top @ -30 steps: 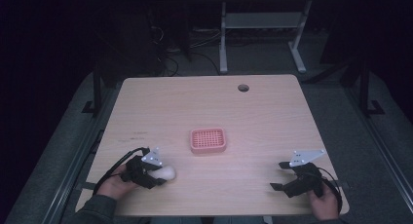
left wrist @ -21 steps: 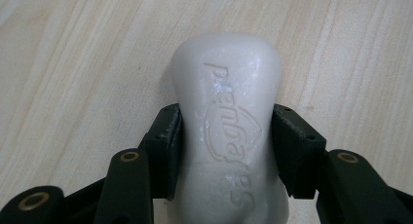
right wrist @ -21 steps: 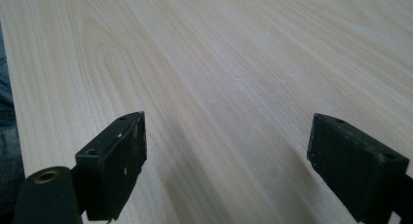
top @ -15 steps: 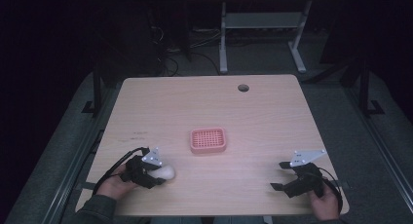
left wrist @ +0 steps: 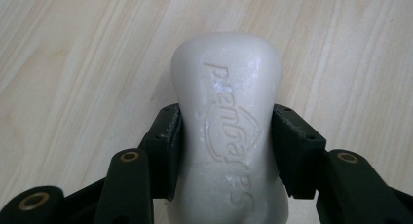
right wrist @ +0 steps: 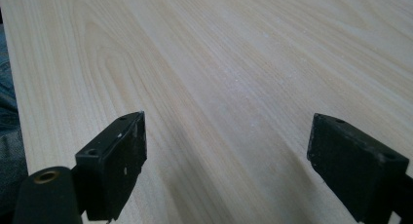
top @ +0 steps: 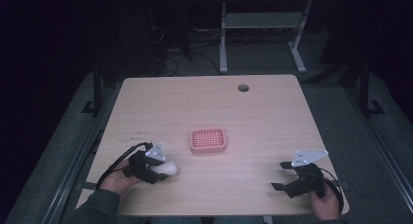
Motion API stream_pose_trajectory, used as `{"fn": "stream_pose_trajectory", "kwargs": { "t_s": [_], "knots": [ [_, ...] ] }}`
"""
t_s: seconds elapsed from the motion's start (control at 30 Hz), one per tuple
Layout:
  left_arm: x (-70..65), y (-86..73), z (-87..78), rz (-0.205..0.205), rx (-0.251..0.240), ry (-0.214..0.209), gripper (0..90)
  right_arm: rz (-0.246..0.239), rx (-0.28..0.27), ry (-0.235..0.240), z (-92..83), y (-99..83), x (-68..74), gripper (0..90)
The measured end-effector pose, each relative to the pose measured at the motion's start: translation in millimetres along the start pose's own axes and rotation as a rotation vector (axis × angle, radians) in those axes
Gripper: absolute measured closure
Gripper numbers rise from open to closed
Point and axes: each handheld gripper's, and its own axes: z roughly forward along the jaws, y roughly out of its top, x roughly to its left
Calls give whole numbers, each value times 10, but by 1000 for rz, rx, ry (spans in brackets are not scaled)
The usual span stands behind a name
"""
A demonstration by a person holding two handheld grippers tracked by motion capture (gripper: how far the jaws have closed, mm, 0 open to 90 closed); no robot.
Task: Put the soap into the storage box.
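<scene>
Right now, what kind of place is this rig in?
Probably a lab or test workspace, dimly lit: one bare wooden table with a cable hole, loose cables on the grey floor behind, and a metal-framed stand beyond.

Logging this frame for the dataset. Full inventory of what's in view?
bar of soap: 1, white, near the table's left front corner, clamped between the left gripper's jaws
soap dish: 1, pink, slotted top, middle of the table, nothing in it
table: 1, light wood, with a round hole near the far edge
metal stand: 1, pale grey, on the dark floor beyond the table
left gripper: 1, black with a grey plate on top, front left, shut on the soap
right gripper: 1, black with a grey plate on top, front right, jaws apart with nothing between them
hands: 2, one behind each gripper at the near edge
</scene>
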Motion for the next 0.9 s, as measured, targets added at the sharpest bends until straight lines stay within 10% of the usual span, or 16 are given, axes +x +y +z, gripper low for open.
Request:
{"fn": "stream_pose_trajectory", "kwargs": {
  "t_s": [0.9],
  "knots": [
    [134,423,50,55,50,-31,491,10,-24,7,-25,-23,-16,142]
  ]
}}
